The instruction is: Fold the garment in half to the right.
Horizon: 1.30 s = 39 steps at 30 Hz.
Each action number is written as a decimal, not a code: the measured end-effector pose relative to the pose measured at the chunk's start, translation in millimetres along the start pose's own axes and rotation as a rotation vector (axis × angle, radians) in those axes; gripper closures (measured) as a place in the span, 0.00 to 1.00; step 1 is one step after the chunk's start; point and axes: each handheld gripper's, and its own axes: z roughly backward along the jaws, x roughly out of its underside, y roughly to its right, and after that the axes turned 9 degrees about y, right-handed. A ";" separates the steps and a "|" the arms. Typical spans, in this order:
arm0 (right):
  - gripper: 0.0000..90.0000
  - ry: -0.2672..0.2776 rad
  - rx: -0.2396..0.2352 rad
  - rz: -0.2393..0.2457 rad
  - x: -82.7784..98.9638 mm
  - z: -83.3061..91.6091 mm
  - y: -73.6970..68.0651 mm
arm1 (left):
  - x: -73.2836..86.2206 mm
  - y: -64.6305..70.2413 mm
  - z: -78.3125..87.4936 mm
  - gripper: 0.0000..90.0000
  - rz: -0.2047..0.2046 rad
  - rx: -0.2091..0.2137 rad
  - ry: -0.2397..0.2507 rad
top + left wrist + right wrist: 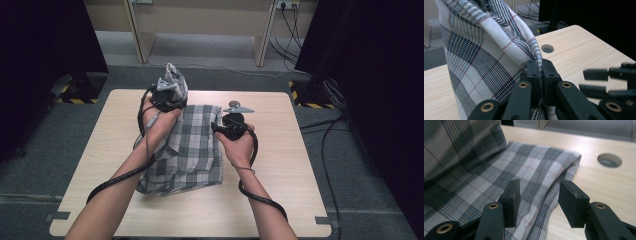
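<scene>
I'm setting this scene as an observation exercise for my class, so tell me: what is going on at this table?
A person at a light wooden table is handling a checked cloth with a hand-held gripper in each hand. The left gripper is shut on a fold of the cloth and holds that part lifted off the table, while the rest lies spread on the tabletop. The right gripper has its jaws apart above the cloth's edge near the round hole in the table, gripping nothing.
</scene>
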 end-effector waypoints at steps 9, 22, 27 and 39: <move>0.56 0.060 -0.019 0.017 -38.0 5.0 -8.3 | 7.6 13.2 -13.5 0.95 -0.025 0.012 -0.027; 0.50 0.098 -0.076 0.038 -80.3 -9.6 -31.2 | 16.1 24.3 -21.5 0.95 -0.048 0.029 -0.055; 0.47 0.077 -0.077 0.047 -87.2 -21.9 -38.7 | 18.3 28.2 -23.2 0.95 -0.053 0.035 -0.058; 0.91 0.038 -0.051 0.070 -90.4 -39.1 -40.2 | 17.7 30.4 -23.5 0.93 -0.077 0.046 -0.043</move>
